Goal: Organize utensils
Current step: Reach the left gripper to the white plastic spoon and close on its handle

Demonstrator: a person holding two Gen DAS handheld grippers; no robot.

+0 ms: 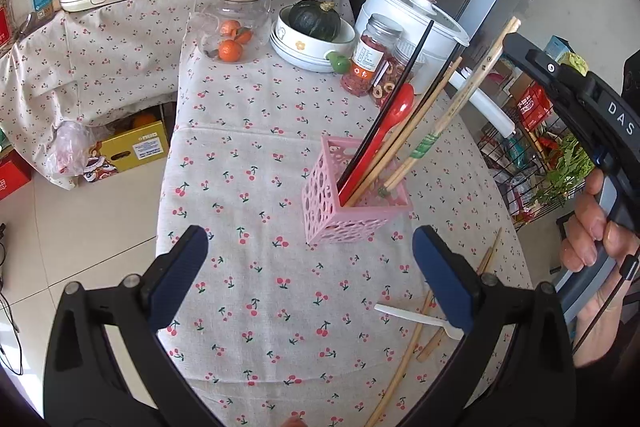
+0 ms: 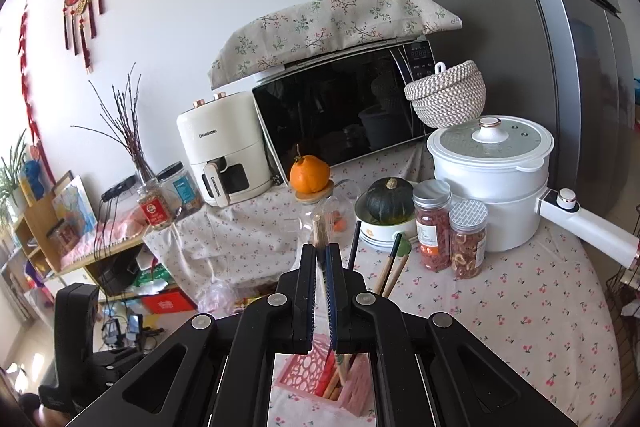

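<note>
- Chopsticks (image 1: 464, 95) pinched in the right tongs (image 2: 322, 255) should go tip-first into the pink holder (image 1: 352, 203), eased in beside the red spoon (image 1: 394, 115) without tipping the holder.
- Right tongs: clamped together on those chopsticks, over the holder.
- Left tongs (image 1: 310, 267): spread wide, empty, above the worktop (image 1: 260, 287), near loose chopsticks (image 1: 416, 339) and a white spoon (image 1: 416, 317).
</note>
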